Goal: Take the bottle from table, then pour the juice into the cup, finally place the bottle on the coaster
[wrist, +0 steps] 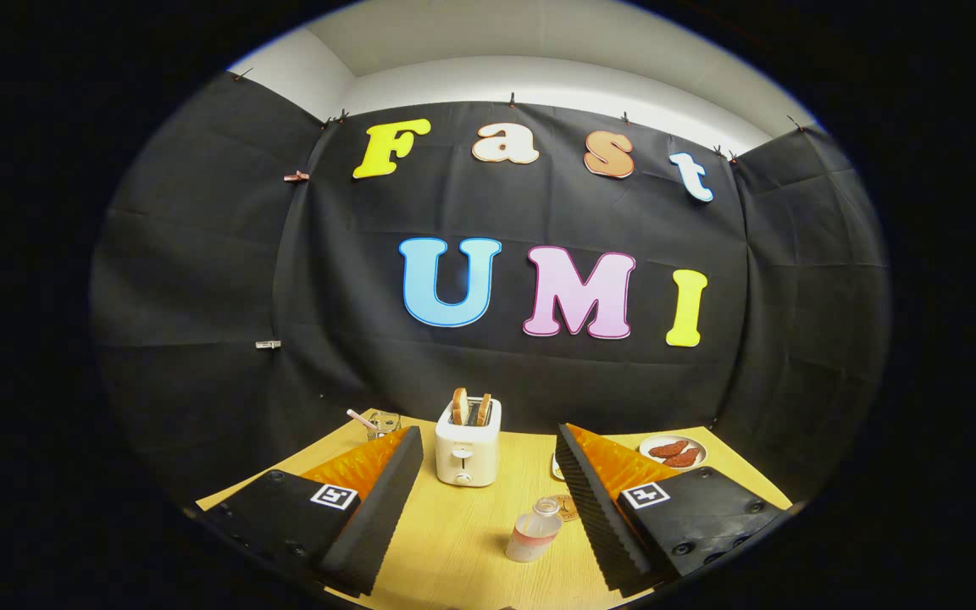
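A small clear bottle (pixel 533 531) with a little pale juice stands upright on the wooden table (pixel 454 542), between my two fingers and nearer the right one. My gripper (pixel 488 440) is open and wide, with nothing between its black ribbed pads (pixel 378 508). A round brown coaster (pixel 567 507) lies just behind the bottle, partly hidden by the right finger. A clear glass cup (pixel 383 424) with a pink straw stands far back, beyond the left finger's tip.
A white toaster (pixel 468 447) with two slices of bread stands at the back, between the fingertips. A white plate (pixel 673 451) with reddish food sits at the back right. The edge of another small white dish (pixel 555 465) peeks out beside the right finger.
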### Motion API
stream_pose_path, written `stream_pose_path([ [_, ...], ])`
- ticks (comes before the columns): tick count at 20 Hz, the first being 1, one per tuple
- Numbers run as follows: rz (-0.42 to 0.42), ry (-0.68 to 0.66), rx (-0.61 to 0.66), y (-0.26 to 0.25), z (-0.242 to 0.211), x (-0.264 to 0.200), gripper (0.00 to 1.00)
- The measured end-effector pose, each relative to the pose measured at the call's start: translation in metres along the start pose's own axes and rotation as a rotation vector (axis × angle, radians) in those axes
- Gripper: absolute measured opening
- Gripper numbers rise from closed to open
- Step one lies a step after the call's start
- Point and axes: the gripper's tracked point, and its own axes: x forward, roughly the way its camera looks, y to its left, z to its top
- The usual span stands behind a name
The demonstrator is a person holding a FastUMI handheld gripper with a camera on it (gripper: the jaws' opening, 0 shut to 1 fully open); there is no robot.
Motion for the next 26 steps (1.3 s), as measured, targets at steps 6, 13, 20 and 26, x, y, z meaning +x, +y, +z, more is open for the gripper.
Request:
stream_pose_path([
  [6,-0.008,0.003,0.011,-0.004,0.0,-0.003,0.97],
  [13,-0.013,0.022,0.006,0.002,-0.009,0.003,0.97],
  [20,-0.023,0.084,-0.051,-0.002,-0.051,0.022,0.97],
  [26,-0.043,0.147,-0.038,-0.014,-0.107,0.038,0.97],
])
